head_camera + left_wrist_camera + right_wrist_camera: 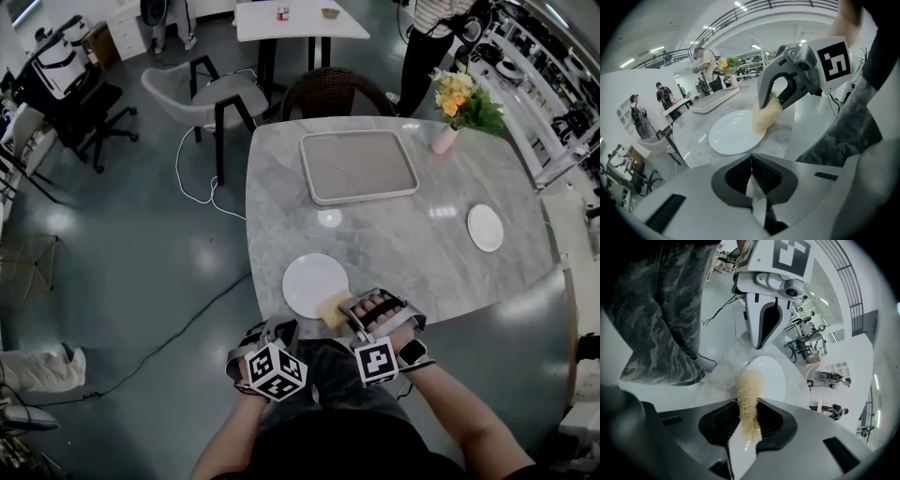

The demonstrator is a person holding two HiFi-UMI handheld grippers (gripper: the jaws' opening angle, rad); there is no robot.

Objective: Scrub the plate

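Note:
A white plate [312, 284] lies at the near edge of the marble table [394, 244]. My right gripper [345, 309] is shut on a pale yellow fibrous scrubber [330, 307], whose free end hangs over the plate's right rim. The left gripper view shows the scrubber [766, 115] against the plate [733, 133], held by the right gripper [780, 93]. Looking along the right gripper [749, 420], the scrubber [749, 399] stands between the jaws with the plate [771, 376] beyond. My left gripper [277, 328] hovers off the table edge, just short of the plate, jaws shut and holding nothing [752, 161].
A beige tray [358, 165] sits at the table's far middle. A small white plate [485, 227] lies at the right, and a pink vase of flowers [442, 138] stands at the far right. Chairs [220, 94] and people stand beyond the table.

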